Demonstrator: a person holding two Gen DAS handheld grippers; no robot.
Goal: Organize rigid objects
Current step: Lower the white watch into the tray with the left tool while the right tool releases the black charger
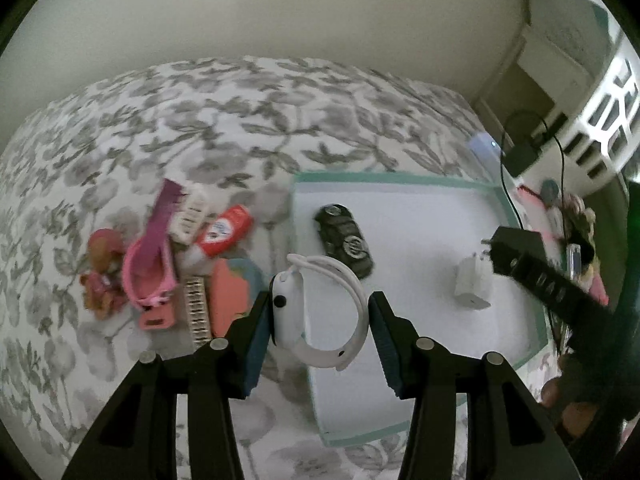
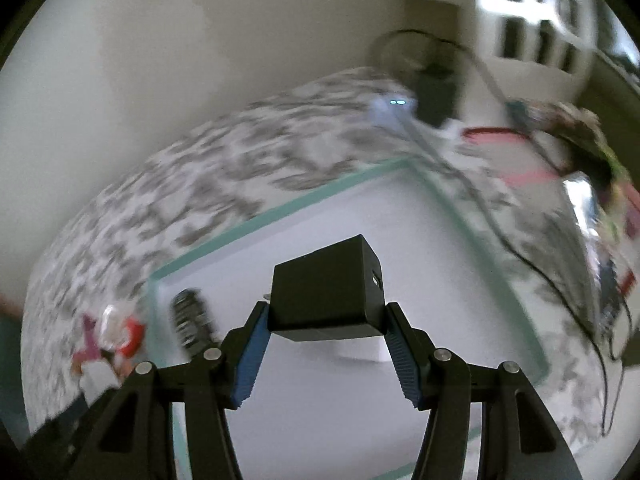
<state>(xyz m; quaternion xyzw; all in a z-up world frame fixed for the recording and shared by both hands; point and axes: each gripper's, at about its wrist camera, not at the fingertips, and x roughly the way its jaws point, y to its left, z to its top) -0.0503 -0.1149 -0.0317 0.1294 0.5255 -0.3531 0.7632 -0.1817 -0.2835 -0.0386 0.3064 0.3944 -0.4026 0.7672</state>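
A: Left tool [image 1: 320,312]?
B: Clamped on a white smartwatch [image 1: 316,312] above the tray's [image 1: 400,179] edge on the bed [image 1: 200,120].
A: Right tool [image 2: 326,326]?
B: Gripping a black charger block [image 2: 326,292] over the tray; only the left view shows the white adapter [image 1: 472,284].

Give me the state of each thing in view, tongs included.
Left tongs: shut on white smartwatch, above the tray edge.
Right tongs: shut on black charger block, over the tray.
Tray: holds toy car and white charger.
Toy car: lying flat.
White charger: in tray, prongs unfolded.
Red tube: lying on bedspread.
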